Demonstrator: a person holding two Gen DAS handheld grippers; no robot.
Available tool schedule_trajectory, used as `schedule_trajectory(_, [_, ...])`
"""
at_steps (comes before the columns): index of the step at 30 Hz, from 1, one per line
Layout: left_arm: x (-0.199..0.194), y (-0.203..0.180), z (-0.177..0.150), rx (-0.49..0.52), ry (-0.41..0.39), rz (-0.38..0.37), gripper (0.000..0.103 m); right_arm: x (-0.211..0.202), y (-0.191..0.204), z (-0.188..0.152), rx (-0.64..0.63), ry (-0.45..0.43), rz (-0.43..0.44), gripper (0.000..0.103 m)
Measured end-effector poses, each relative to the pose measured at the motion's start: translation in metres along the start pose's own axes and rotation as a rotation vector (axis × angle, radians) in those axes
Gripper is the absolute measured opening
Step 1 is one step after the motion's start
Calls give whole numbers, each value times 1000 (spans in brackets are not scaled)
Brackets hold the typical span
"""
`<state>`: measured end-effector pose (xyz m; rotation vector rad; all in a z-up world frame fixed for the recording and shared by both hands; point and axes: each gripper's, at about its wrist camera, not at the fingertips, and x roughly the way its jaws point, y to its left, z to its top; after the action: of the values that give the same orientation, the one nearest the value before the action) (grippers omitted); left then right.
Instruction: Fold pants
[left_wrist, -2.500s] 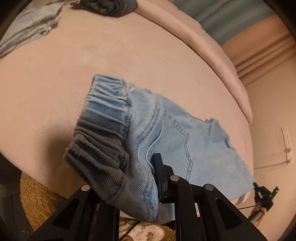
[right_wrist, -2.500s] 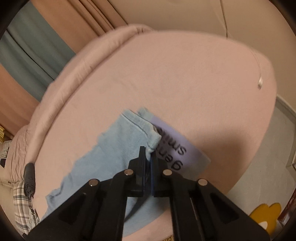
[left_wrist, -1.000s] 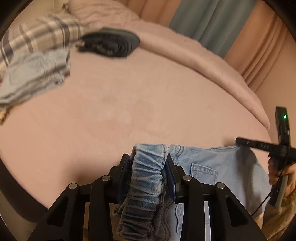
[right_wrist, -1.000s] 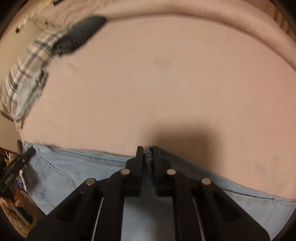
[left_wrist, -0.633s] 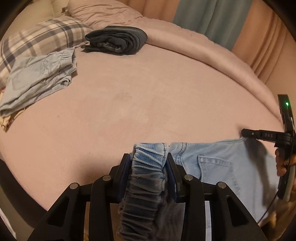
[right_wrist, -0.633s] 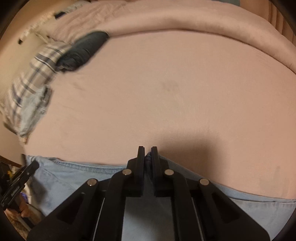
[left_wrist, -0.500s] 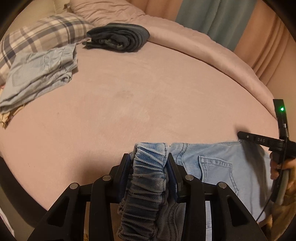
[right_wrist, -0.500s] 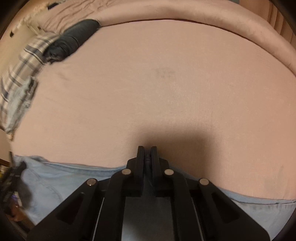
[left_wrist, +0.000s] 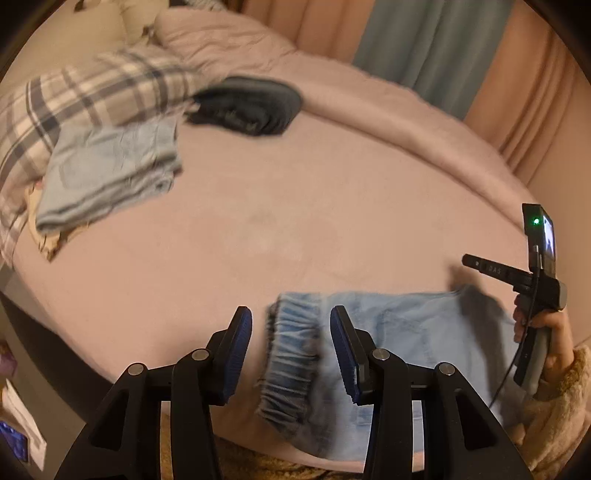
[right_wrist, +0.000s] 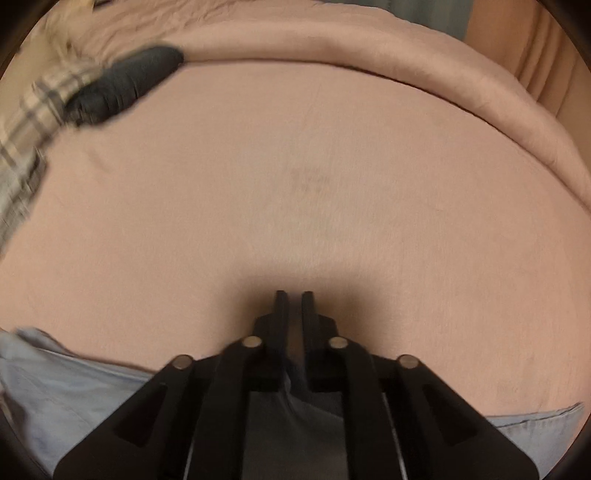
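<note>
**Both grips letting go of the pants**

Half a second back my left gripper (left_wrist: 291, 332) pinched the waistband (left_wrist: 291, 354); now its jaws are opening, apart from the cloth between them. I see the pants (left_wrist: 406, 339) flat along the bed's (left_wrist: 258, 206) near edge. My right gripper (right_wrist: 293, 301) is opening too, a narrow gap, nothing visibly pinched.

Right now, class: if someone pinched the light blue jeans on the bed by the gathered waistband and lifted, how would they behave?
The light blue jeans would probably sag and drape, since they lie flat and limp on the bed. The elastic waistband is bunched and thick, so it likely offers a firm pinch. Denim should not slip easily.
</note>
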<state>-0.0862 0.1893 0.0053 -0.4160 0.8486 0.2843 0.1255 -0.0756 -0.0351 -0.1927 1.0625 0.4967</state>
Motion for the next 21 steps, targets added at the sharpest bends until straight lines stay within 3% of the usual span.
schedule_trajectory(1, [-4, -3, 1, -3, -7, -32, 43, -13, -5, 2, 13, -35, 9, 20])
schedule_trajectory(3, [-2, -10, 1, -8, 4, -105, 43, -39, -11, 1, 20, -76, 28, 42])
schedule_trajectory(6, [18, -31, -4, 24, 61, -183, 41, -56, -16, -12, 34, -48, 67, 43])
schedule_trajectory(7, [28, -39, -7, 42, 90, -192, 36, -56, -18, -20, 47, -17, 112, 43])
schedule_trajectory(10, [61, -53, -13, 85, 161, -160, 26, -42, -17, -38, 56, 55, 175, 34])
schedule_trajectory(11, [73, -55, -16, 102, 183, -101, 22, -34, -16, -43, 49, 76, 156, 27])
schedule_trajectory(12, [85, -56, -18, 122, 188, -38, 9, -29, -16, -50, 46, 90, 133, 24])
schedule_trajectory(15, [99, -52, -20, 88, 201, -48, 8, -5, -17, -56, 59, 126, 99, 22])
schedule_trajectory(19, [103, -51, -17, 74, 212, -45, 8, -3, -20, -56, 72, 77, 67, 20])
schedule_trajectory(21, [102, -53, -20, 71, 211, -39, 8, -4, -25, -54, 81, 53, -24, 5])
